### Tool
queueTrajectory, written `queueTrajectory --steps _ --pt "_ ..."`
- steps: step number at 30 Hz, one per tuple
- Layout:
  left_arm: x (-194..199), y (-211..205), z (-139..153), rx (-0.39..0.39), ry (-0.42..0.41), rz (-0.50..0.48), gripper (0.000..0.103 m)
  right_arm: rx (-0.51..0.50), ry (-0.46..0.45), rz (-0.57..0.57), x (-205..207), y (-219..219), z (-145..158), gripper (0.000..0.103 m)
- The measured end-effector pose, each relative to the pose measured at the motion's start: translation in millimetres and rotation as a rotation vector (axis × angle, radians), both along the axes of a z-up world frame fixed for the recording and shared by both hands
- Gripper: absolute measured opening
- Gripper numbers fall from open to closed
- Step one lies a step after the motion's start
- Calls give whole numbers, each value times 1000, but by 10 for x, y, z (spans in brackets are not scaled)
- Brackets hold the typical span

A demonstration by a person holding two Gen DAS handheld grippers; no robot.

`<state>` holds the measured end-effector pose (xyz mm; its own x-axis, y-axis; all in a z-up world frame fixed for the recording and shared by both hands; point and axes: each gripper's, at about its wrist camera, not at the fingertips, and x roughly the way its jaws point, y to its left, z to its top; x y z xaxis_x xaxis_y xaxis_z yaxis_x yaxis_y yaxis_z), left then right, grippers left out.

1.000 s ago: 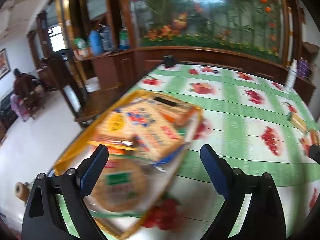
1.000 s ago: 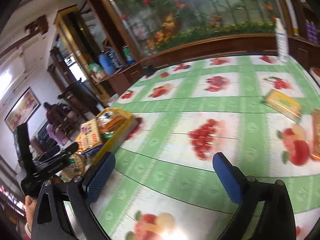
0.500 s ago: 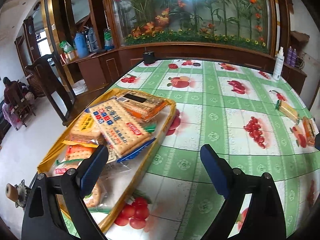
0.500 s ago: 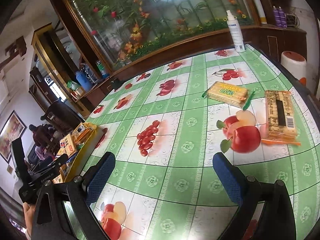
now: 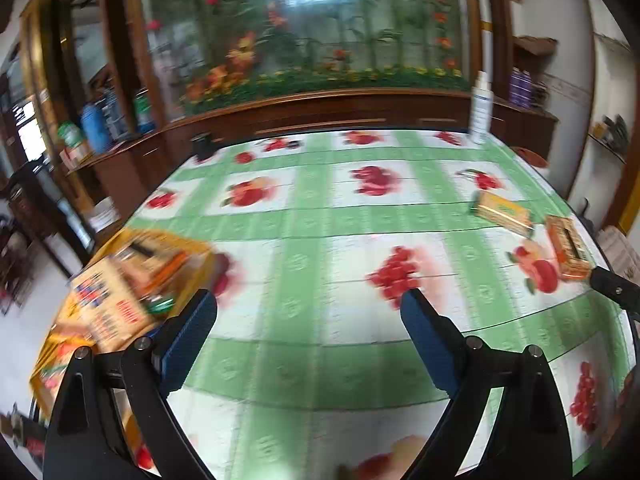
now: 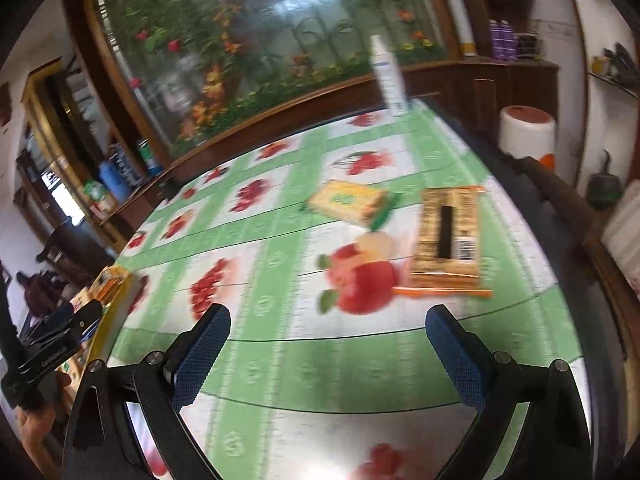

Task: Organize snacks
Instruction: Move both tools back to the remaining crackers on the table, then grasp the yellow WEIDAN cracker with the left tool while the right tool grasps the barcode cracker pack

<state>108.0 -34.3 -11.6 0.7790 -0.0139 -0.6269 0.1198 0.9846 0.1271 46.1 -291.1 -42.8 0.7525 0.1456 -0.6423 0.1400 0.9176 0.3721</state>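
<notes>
Both grippers are open and empty, jaws spread wide over the fruit-print table (image 6: 280,344). Two loose packs lie toward the table's right side: an orange pack (image 6: 448,236), barcode up, and a yellow pack (image 6: 348,200) just beyond it to the left, apart but near each other. The tray (image 5: 52,344), already stacked with packs, sits at the table's left edge, well apart from both. In the right wrist view the right gripper (image 6: 326,354) has the orange pack ahead and slightly right of the gap between the fingers; the pack's long axis runs roughly along the view direction, so its narrow width lies across the jaws. Judgement: this favours a grip across the short sides with little wrist turn. The yellow pack lies skewed, long axis diagonal, and would need rotation. The left gripper (image 5: 308,338) is far from both packs, which show at the right of its view (image 5: 568,252), and nearer the tray. The right hand is the nearer one for the pick. Both views are motion-blurred, so fine pose is uncertain.
</notes>
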Motion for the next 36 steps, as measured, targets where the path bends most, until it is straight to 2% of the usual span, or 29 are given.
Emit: queueTrajectory --steps 8,10,13,16,20,27,33,36 --pt "283 -564 -21 0 29 -113 94 -58 65 -130 59 -300 -78 100" --pt "411 -706 -42 -23 73 -131 94 -65 84 -156 113 -347 -97 100" --pt "606 -903 -63 -126 163 -130 94 -94 110 -206 241 -401 -117 100" --pt "786 -1127 -110 -209 220 -77 94 -124 147 -221 411 -436 -179 100" --pt "1088 -1445 -214 -274 304 -3 93 -141 173 -226 524 -489 -260 100" --pt "1468 -1834 -453 -269 422 88 93 -119 197 -228 587 -630 -369 100" --pt "1668 -2011 -614 -261 471 146 93 -123 198 -201 665 -618 -382 100" --pt "1740 -2108 -628 -245 462 137 93 -124 204 -219 669 -637 -388 100"
